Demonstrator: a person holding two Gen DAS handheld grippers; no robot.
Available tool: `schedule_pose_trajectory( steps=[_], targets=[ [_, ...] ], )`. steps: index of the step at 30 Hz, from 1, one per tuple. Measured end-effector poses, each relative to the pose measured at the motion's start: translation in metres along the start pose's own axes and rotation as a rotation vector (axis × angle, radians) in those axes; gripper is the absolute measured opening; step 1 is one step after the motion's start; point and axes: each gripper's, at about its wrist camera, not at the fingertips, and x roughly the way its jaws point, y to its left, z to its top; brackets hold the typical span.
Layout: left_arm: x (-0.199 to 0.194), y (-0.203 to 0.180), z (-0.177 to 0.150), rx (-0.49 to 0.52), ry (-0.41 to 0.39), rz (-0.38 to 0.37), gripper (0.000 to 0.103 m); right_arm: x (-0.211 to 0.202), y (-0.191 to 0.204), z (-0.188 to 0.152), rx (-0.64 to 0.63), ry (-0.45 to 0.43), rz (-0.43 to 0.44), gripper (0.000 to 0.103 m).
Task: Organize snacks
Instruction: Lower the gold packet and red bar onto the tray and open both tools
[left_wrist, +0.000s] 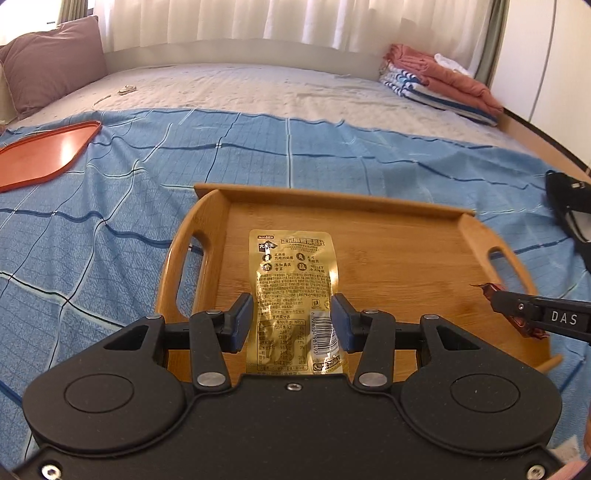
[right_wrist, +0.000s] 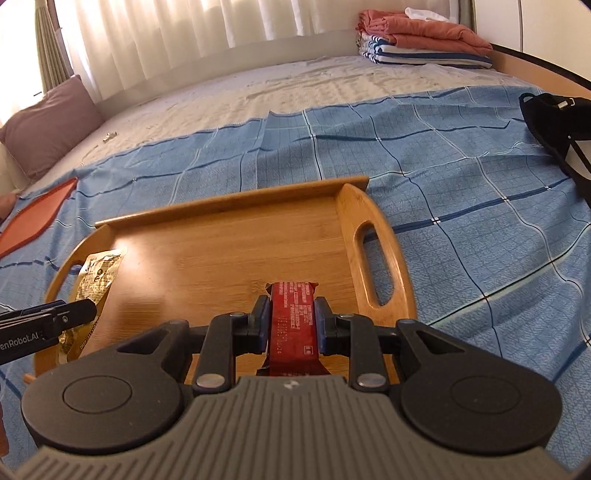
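Both grippers are loaded and poised over the wooden tray (left_wrist: 369, 236), which sits on the blue checked bedspread (left_wrist: 110, 192). The left gripper (left_wrist: 293, 314) is partly closed, its blue pads pressing the two long edges of the gold snack packet (left_wrist: 291, 280). The right gripper (right_wrist: 291, 317) is nearly shut, clamped on the narrower red snack bar (right_wrist: 293, 317).

Governing relation: each snack's long axis runs straight ahead from its own gripper, toward 12 o'clock, in line with the fingers and pointing at the tray's far wall. The tray floor lies below and ahead of both packets, so the coming move is judged to be a lowering and release, not a reach. The left gripper covers the tray's 9 o'clock half near that handle slot; the right covers the 3 o'clock half. Each arm is nearest its own side, and no crossing looks necessary.

View differences:
- The left wrist view shows the gold packet's printed back and barcode in full, and the right gripper's finger entering at 3 o'clock with only a crumpled red end showing
- The right wrist view shows the red bar's full face, and the gold packet side-on at 9 o'clock, its tip hanging toward the tray floor
- Neither view settles whether either packet touches the wood

An orange tray (left_wrist: 40, 155) lies well apart at 10 o'clock, with nothing visible on it
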Motion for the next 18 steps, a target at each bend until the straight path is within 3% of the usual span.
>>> schedule_pose_trajectory(
  steps=[18],
  targets=[
    [0.023,-0.005,-0.01,0.019,0.013,0.02,0.046,0.023,0.006,-0.008,-0.051,0.006,-0.012,0.029]
  ],
)
